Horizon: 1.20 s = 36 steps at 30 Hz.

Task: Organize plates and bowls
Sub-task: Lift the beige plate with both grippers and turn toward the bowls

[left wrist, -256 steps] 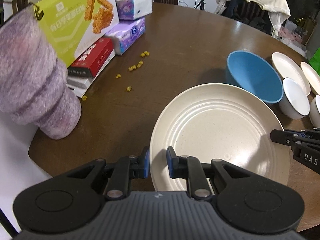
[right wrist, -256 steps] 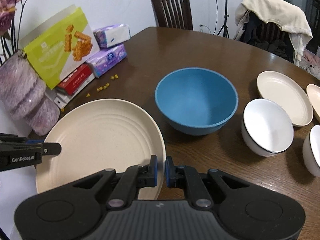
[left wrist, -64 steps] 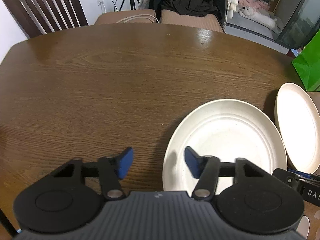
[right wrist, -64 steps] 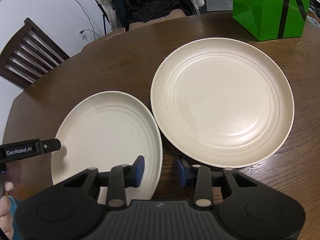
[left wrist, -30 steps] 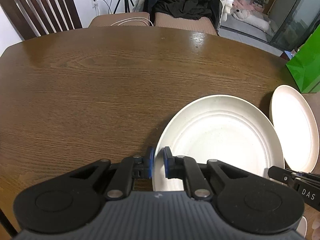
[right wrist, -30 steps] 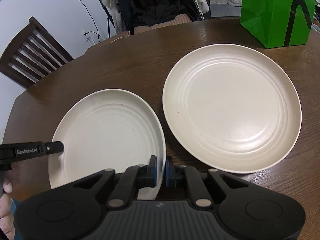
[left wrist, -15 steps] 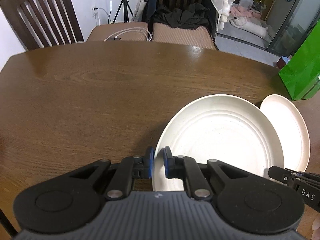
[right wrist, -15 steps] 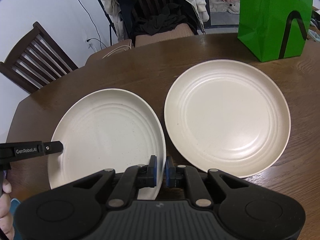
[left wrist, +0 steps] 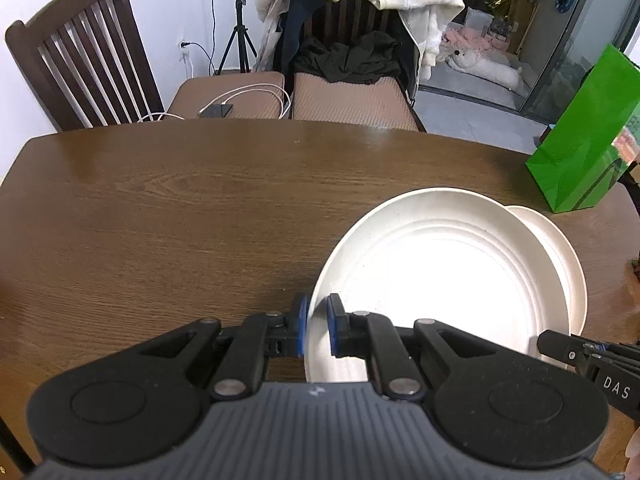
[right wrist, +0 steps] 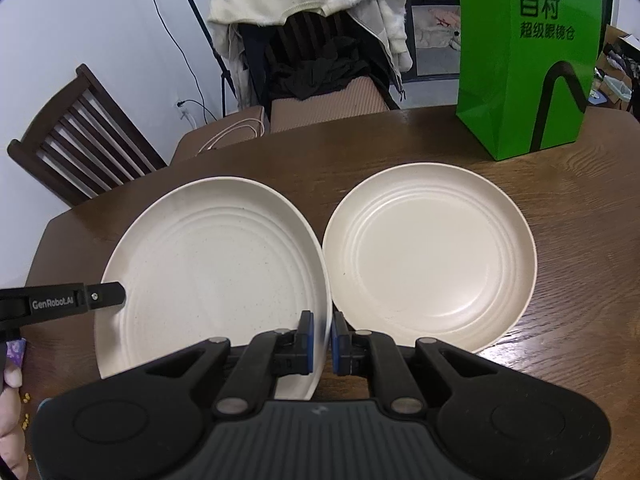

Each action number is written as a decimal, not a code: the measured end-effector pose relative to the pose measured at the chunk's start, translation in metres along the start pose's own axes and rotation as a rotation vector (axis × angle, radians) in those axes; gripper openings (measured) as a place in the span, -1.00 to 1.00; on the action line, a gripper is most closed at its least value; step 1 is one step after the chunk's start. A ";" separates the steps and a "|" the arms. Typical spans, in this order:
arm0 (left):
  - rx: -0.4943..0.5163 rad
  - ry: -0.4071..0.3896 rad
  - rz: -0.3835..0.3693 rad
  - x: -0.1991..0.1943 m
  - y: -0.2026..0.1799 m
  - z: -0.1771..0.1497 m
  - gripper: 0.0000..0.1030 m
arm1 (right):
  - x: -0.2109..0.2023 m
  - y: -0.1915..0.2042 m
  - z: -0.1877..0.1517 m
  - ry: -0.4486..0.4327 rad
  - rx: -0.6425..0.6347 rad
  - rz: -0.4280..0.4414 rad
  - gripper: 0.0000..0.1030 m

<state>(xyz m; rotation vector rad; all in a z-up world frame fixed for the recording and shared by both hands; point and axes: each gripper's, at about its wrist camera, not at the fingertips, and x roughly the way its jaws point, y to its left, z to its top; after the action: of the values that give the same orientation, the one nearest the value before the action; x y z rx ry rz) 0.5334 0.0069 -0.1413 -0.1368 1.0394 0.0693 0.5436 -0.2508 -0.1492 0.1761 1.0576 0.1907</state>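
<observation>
Both tongs are clenched on 1 cream plate: the left gripper [left wrist: 317, 326] pinches its left rim and the right gripper [right wrist: 321, 344] pinches its right rim, so the held plate [right wrist: 212, 276] hangs between them; 2 seconds ago both sets of jaws stood wide apart around that rim with the plate flat on the table [left wrist: 200, 208], and since then they have closed and raised it, so more of the chairs and the green bag [right wrist: 528, 60] now shows beyond the table edge; I judge this as the carry step, with the plate off the wood and ready to be stacked; the second plate [right wrist: 432, 260] lies flat just to the right, and from the left wrist view the held plate already overlaps it, hiding all but its far right edge; the held plate faces up, roughly level or tilted a little; being round it has no long axis, the only line that matters being the 1 running rim to rim between the 2 grips; no bowls are in view.
</observation>
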 end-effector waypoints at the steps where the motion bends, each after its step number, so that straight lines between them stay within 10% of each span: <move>1: 0.000 -0.004 0.000 -0.003 -0.001 0.000 -0.79 | -0.003 0.000 0.000 -0.003 0.000 0.000 -0.84; 36: -0.012 -0.073 0.003 -0.101 -0.014 -0.067 -0.78 | -0.099 -0.002 -0.057 -0.062 -0.025 0.015 -0.84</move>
<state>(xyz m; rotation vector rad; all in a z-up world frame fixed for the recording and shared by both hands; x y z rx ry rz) 0.4270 -0.0164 -0.0860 -0.1429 0.9665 0.0822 0.4463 -0.2731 -0.0933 0.1670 0.9919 0.2108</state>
